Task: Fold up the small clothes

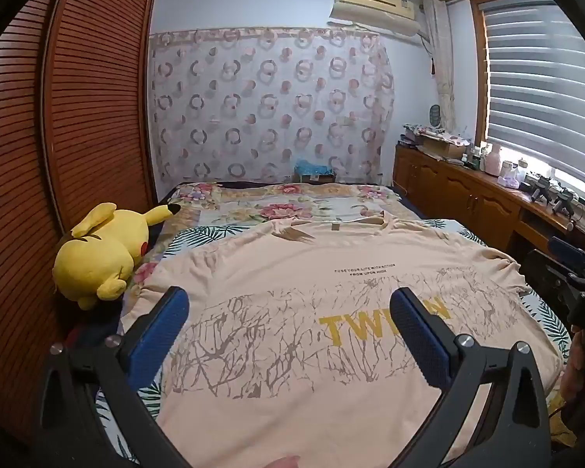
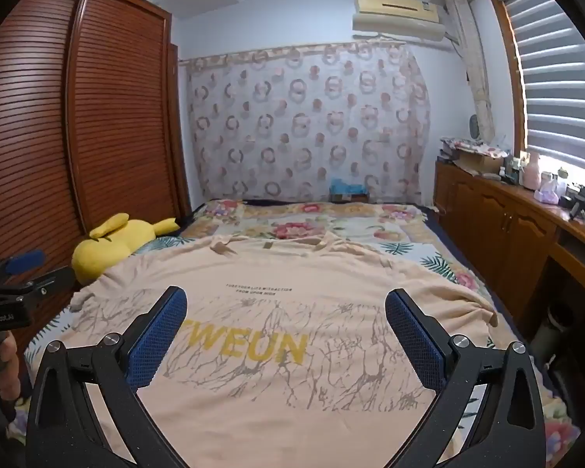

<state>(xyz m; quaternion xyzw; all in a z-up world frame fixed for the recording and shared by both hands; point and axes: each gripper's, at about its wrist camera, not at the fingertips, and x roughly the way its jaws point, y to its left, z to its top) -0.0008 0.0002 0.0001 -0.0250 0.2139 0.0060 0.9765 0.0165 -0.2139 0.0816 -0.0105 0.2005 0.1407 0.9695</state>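
Note:
A peach T-shirt (image 1: 292, 284) (image 2: 277, 273) lies spread flat, front up, on the bed, collar at the far end, with yellow lettering and a brown branch print. My left gripper (image 1: 288, 308) hovers open above the shirt's lower left half, nothing between its blue pads. My right gripper (image 2: 284, 308) hangs open over the lower right half, jaws wide and empty. The right gripper also shows at the right edge of the left wrist view (image 1: 573, 273), and the left gripper at the left edge of the right wrist view (image 2: 15, 277).
A yellow plush toy (image 1: 101, 253) (image 2: 109, 241) lies at the bed's left side against a slatted wooden wardrobe (image 1: 78, 117). The floral bedspread (image 1: 277, 202) runs to a curtained far wall. A wooden cabinet (image 2: 507, 218) with clutter stands on the right under the window.

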